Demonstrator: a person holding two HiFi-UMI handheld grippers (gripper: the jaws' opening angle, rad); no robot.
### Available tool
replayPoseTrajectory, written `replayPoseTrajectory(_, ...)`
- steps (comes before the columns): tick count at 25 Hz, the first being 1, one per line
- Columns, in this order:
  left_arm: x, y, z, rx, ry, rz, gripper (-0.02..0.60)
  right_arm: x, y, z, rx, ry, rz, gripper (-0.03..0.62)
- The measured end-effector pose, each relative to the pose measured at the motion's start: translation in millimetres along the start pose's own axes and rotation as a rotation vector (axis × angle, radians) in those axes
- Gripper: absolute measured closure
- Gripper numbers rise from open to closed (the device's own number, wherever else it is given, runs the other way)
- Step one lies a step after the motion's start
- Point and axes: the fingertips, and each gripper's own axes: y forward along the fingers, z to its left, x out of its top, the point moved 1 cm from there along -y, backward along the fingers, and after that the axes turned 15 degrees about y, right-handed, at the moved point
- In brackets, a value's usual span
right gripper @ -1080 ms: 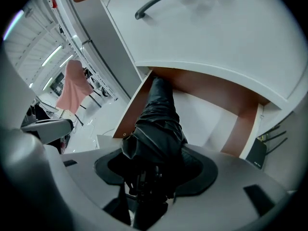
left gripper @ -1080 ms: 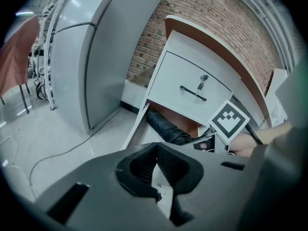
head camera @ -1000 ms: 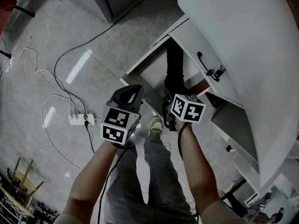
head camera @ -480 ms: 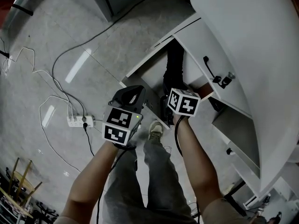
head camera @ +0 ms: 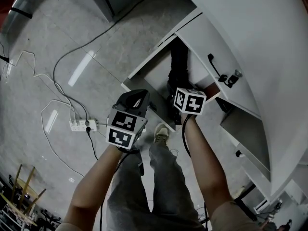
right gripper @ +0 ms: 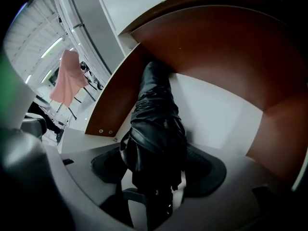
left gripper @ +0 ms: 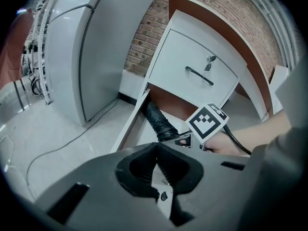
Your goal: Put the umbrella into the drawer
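Black umbrella (right gripper: 155, 124) sits lower in the drawer (head camera: 156, 75) now. The right gripper (right gripper: 156, 172) jaws are opening around it, so release seems near. The left gripper (left gripper: 155, 163) is pressed together, empty.

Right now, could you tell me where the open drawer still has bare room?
The widest bare drawer floor lies between the umbrella and the brown far walls. A narrower wedge sits between the umbrella and the drawer's left wall. The front is crowded: the right hand-held gripper, jaws opening, straddles the umbrella's near end, with the shut left hand-held gripper beside it.
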Motion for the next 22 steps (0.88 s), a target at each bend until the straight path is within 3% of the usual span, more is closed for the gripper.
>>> replayPoseTrajectory(7,18.3,-14.8,-7.4,0.0,0.012,0.0,0.572,-5.9,-35.0,-1.8,-0.048,0.017,0.01,0.287)
replayPoseTrajectory(10,35.9,-31.8,-10.4,0.009,0.015,-0.008,0.572,-3.2,-63.1,11.4,-0.022,-0.011,0.009,0.289)
replayPoseTrajectory(14,65.2,-62.9,-18.8,0.014,0.031,-0.015,0.572,10.2,-111.0,34.0,-0.02,-0.127,-0.013,0.386)
replayPoseTrajectory(22,139.4,-134.6,-27.2,0.054,0.055,-0.052,0.572,66.7,-218.4,72.6,0.002,-0.159,-0.081,0.528)
